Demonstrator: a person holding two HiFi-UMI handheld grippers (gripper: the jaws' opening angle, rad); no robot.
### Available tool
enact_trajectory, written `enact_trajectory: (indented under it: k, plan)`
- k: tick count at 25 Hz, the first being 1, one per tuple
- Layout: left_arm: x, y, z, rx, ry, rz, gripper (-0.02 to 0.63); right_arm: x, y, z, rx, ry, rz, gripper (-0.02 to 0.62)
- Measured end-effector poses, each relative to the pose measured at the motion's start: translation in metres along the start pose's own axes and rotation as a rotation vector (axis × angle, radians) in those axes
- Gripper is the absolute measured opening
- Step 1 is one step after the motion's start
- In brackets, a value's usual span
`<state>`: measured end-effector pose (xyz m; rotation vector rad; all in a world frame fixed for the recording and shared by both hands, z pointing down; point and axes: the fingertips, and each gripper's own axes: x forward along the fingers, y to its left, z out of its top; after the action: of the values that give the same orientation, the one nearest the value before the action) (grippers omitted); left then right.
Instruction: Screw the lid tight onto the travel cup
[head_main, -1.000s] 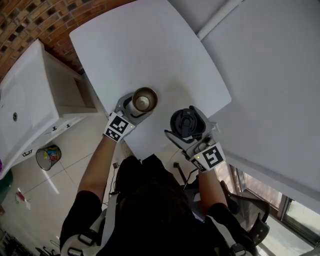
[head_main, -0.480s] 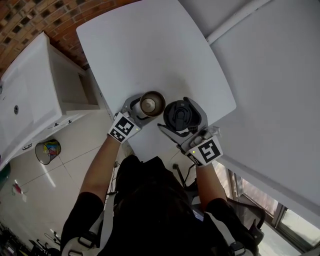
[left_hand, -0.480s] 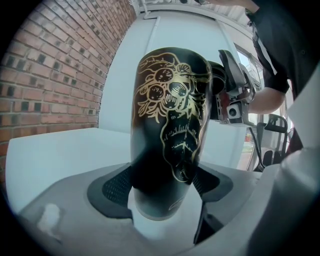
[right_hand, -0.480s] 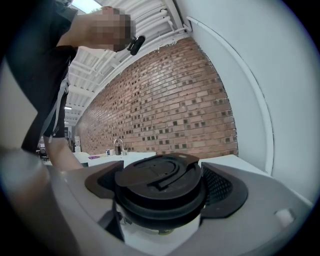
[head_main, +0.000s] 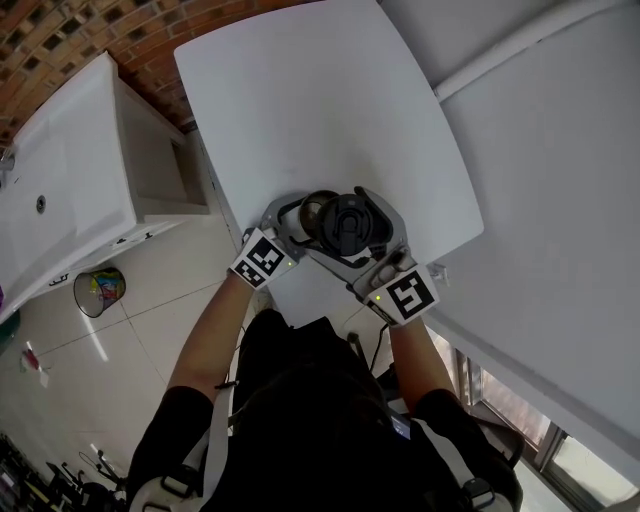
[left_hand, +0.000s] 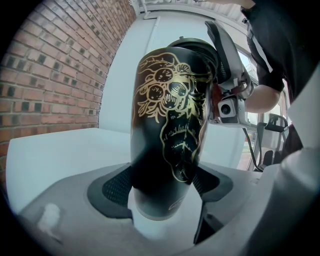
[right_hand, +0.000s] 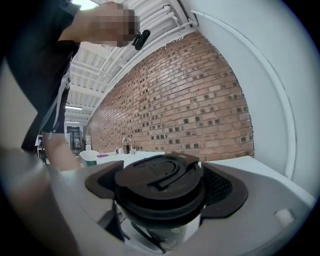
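Note:
A black travel cup (left_hand: 170, 125) with a gold line drawing stands upright between the jaws of my left gripper (left_hand: 165, 200), which is shut on its lower body. In the head view the cup's rim (head_main: 312, 212) shows just left of the black round lid (head_main: 347, 224), which covers most of the cup's mouth. My right gripper (right_hand: 165, 200) is shut on the lid (right_hand: 159, 186), and the cup's body (right_hand: 167, 239) shows right beneath it. In the head view my left gripper (head_main: 288, 225) and right gripper (head_main: 372, 240) sit close together near the white table's (head_main: 320, 110) front edge.
A white cabinet (head_main: 70, 180) stands left of the table, before a brick wall (head_main: 70, 35). A white wall with a pipe (head_main: 520, 50) runs along the right. A small bin (head_main: 95, 290) sits on the tiled floor.
My right gripper has carried the lid leftward from beside the cup to over the cup's mouth. The left gripper with the cup has shifted slightly right.

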<state>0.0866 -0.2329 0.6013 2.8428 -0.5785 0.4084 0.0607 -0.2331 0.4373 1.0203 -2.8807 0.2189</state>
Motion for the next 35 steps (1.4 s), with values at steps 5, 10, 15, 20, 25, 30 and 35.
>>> enact_trajectory:
  k: [5, 10, 15, 20, 25, 30, 35]
  plan:
    - [0.001, 0.0, 0.0, 0.0, -0.001, -0.001, 0.377, 0.019, 0.007, -0.002, 0.006, 0.027, 0.041, 0.48]
    - [-0.001, -0.002, 0.002, 0.003, -0.001, -0.001, 0.377, 0.026, 0.008, -0.009, -0.019, 0.022, 0.065, 0.48]
    - [0.002, -0.005, 0.001, 0.007, -0.001, 0.001, 0.377, 0.025, 0.009, -0.016, -0.011, 0.034, 0.08, 0.48]
    - [0.0, -0.003, -0.001, 0.007, -0.001, 0.0, 0.378, 0.029, 0.007, -0.026, -0.02, 0.059, 0.067, 0.48]
    - [0.0, -0.003, -0.001, 0.005, 0.0, 0.002, 0.377, 0.031, 0.01, -0.026, -0.047, 0.076, 0.072, 0.48]
    - [-0.001, -0.001, 0.0, 0.001, -0.002, 0.0, 0.377, 0.033, 0.008, -0.026, -0.05, 0.077, 0.064, 0.48]
    - [-0.001, -0.001, -0.001, 0.001, -0.002, 0.002, 0.379, 0.034, 0.009, -0.028, -0.084, 0.097, 0.067, 0.48]
